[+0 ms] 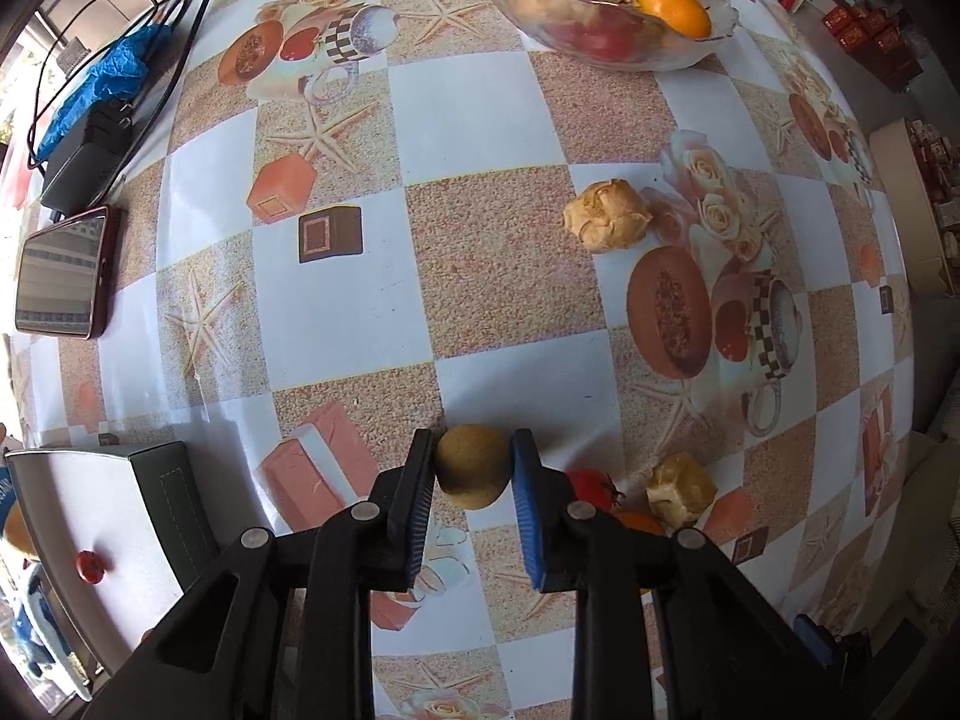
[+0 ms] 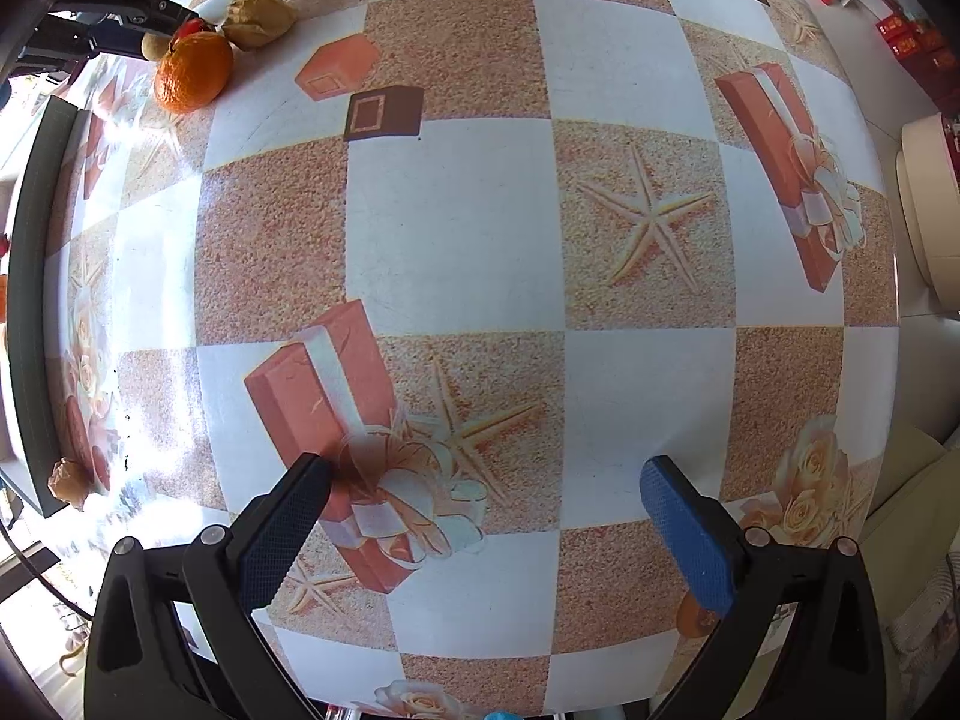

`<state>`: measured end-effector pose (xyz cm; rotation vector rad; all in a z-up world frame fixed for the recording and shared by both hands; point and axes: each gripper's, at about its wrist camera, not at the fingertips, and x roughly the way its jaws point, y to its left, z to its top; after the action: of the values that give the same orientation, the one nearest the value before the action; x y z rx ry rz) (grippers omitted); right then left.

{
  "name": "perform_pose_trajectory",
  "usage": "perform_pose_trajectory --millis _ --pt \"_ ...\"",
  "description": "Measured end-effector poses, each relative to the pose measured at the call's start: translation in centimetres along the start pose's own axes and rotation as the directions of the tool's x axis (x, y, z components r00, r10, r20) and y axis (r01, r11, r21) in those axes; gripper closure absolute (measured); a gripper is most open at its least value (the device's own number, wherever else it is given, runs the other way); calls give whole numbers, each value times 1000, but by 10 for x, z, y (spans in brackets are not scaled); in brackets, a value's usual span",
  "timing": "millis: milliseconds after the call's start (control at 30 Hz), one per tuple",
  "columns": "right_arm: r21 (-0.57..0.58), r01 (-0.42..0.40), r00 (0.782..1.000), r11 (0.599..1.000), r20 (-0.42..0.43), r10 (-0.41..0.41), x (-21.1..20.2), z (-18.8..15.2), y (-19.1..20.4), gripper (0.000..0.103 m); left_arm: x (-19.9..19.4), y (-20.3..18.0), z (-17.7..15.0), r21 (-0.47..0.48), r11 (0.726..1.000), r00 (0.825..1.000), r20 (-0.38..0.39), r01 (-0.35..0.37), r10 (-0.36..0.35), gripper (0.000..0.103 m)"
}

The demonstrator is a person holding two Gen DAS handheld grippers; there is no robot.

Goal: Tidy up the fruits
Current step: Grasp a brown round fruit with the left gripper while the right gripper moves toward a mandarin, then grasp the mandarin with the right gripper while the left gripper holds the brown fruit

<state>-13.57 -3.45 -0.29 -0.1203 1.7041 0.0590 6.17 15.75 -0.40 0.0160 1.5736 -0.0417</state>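
While the left gripper (image 1: 472, 468) pinches a kiwi (image 1: 472, 467) between both pads just above the table (image 1: 492, 264), a glass bowl (image 1: 600, 24) sits far off. Through the right wrist view, the right gripper (image 2: 486, 498) gapes wide, empty; an orange (image 2: 193, 72) lies far-left.

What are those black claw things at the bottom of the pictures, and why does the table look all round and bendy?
They are two grabbers, each held by a person, each carrying a tiny camera whose wide lens bends the table. One picture looks along the left gripper, shut on a kiwi. Nearby lie a tomato and a walnut; a glass fruit bowl sits farther off. The other picture looks along the right gripper, open and holding nothing above the tablecloth. It also shows a mandarin.
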Motion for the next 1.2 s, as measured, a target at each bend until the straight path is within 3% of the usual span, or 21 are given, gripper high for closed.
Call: perform_pose_trajectory --millis 233,467,700,967,1133,1200 --pt "-3 0 1000 1000 -11 0 -1 0 0 0 -1 15 -53 21 999 999 5 -41 41 76" --pt "-6 0 1000 1000 -3 0 -1 0 1 0 0 6 -118 68 996 998 6 -65 64 76" --pt "-22 -4 996 1000 -87 2 1 20 7 0 4 -4 -167 61 996 998 2 -63 63 76" --pt "-22 -130 990 991 48 131 -39 78 42 0 5 -5 -190 44 998 999 7 -39 39 75" --pt "-40 -164 980 986 112 167 -56 117 71 0 5 2 -192 40 999 1000 8 -28 28 75" --pt "-43 -176 977 983 118 180 -58 130 81 9 3 19 -195 35 999 1000 10 -23 23 75"
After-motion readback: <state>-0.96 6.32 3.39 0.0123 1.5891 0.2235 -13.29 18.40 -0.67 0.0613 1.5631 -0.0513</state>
